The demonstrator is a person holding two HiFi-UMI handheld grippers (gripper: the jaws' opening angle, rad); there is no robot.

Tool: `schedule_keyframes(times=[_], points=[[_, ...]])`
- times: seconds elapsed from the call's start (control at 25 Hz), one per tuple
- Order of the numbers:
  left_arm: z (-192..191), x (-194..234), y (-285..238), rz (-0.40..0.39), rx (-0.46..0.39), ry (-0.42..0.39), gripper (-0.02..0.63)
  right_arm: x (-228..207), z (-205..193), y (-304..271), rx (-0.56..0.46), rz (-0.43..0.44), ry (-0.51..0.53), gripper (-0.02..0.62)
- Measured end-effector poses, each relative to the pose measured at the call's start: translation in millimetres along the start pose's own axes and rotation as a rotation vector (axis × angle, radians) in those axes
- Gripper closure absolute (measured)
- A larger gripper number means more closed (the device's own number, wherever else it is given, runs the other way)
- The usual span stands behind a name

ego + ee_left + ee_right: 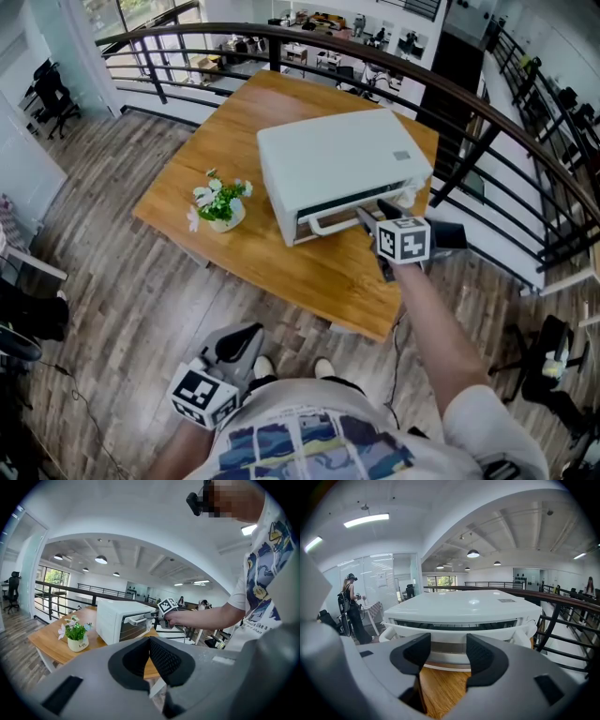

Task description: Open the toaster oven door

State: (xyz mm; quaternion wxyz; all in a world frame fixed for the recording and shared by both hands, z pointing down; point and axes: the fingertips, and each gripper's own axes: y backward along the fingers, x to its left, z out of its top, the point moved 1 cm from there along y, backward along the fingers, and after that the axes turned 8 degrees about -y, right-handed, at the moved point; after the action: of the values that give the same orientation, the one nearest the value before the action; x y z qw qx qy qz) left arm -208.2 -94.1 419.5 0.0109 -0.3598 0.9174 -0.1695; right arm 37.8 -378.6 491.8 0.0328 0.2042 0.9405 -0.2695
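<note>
Right gripper view, boxy white toaster oven (459, 604), wooden table (440, 692)

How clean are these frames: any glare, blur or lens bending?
Head view: sharp, even daylight, railing bowed by the lens. Left gripper view: heavy fisheye, dark corners, mosaic patch at top. Right gripper view: a bright glint on the toaster oven top.

Left gripper (150, 654) closed — right gripper (447, 652) agape.

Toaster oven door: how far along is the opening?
Done: the right gripper is at the door handle, jaws apart. In hand: gripping that handle. Left: pulling it down; the toaster oven looks shut or barely cracked. The left gripper waits low, shut.
</note>
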Motion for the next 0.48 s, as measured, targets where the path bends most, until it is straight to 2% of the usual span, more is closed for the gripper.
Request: schedule_keyframes(times=[0.48], points=[[0,-13,-3,-0.006,-0.001,0.001,0.603,-2,-14,12,-0.016,0.006,-0.001,0.357]])
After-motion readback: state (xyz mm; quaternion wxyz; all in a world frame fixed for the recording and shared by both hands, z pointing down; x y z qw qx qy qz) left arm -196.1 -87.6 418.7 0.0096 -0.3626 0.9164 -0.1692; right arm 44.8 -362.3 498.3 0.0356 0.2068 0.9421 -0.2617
